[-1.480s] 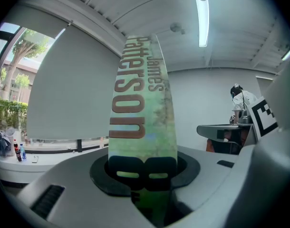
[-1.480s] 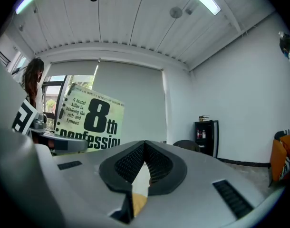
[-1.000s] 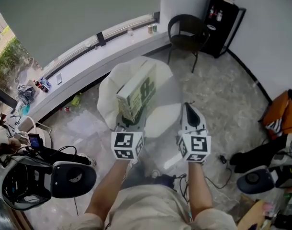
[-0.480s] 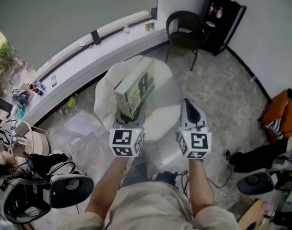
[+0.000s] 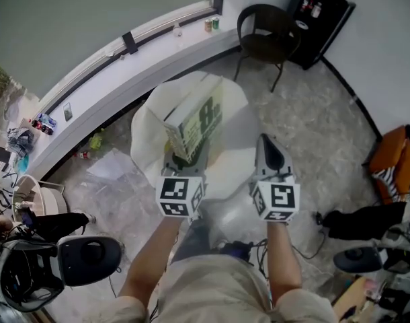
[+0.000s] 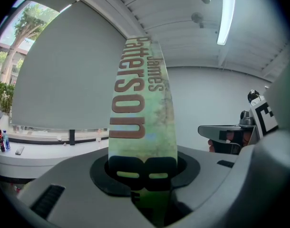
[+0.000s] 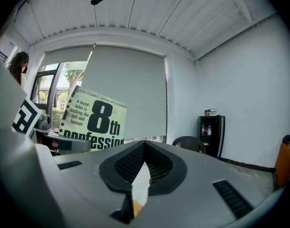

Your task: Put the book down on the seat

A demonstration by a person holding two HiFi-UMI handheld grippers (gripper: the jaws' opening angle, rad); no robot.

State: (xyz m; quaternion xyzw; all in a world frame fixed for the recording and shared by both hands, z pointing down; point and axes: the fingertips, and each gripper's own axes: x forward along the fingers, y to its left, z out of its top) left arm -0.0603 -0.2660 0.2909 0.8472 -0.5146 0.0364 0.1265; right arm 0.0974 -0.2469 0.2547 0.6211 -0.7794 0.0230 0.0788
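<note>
A pale green paperback book [image 5: 198, 123] stands upright in my left gripper [image 5: 185, 161], which is shut on its lower end. It hangs above a white rounded seat [image 5: 151, 123] on the floor. In the left gripper view the book's spine [image 6: 142, 108] rises straight up from between the jaws of my left gripper [image 6: 144, 170]. My right gripper [image 5: 269, 147] is level with the left, to the right of the book, shut on nothing. From the right gripper view the book's cover [image 7: 95, 120] shows at the left, beyond my right gripper [image 7: 144, 148].
A black chair [image 5: 265, 36] and a black cabinet [image 5: 322, 19] stand at the far wall. A curved white window ledge [image 5: 124, 79] runs behind the seat. Black devices [image 5: 87, 261] and cables lie on the floor at the left, orange and black bags [image 5: 396, 160] at the right.
Both grippers and the book keep nearly the same pose. The view has shifted a little, so the seat sits slightly lower and more central under the book.
</note>
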